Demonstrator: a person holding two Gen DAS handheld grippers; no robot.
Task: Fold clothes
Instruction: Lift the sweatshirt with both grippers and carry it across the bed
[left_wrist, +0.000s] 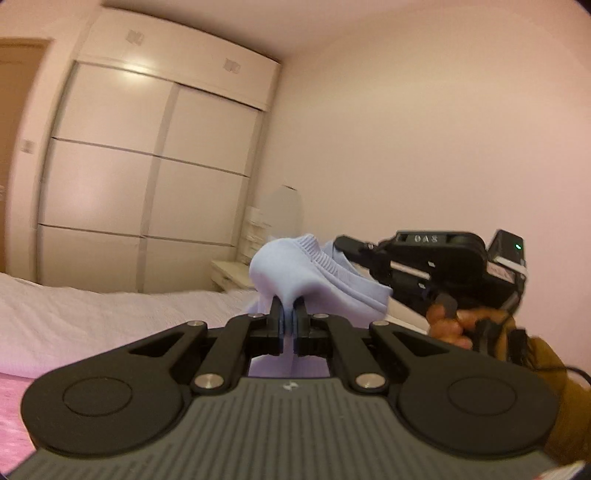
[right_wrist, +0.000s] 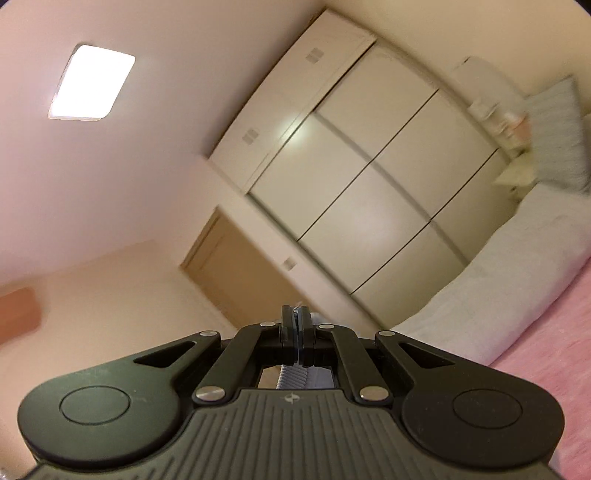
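Note:
A pale lilac garment (left_wrist: 295, 266) with a ribbed neckband is lifted above the bed in the left wrist view. My left gripper (left_wrist: 289, 306) is shut on a fold of it, and the cloth bulges over the fingertips. To the right, a hand (left_wrist: 447, 326) holds my right gripper (left_wrist: 341, 243), whose tips pinch the garment's far edge near the neckband. In the right wrist view, which is rolled sideways, the right gripper (right_wrist: 295, 314) is shut. A ribbed strip of the garment (right_wrist: 291, 380) shows under its jaws.
A bed with a white cover (left_wrist: 92, 314) and a pink sheet (left_wrist: 11, 406) lies below. A cream wardrobe (left_wrist: 147, 166) fills the far wall, with a bedside table (left_wrist: 232, 273) beside it. A ceiling light (right_wrist: 92, 83) and a grey pillow (right_wrist: 554, 136) show in the right wrist view.

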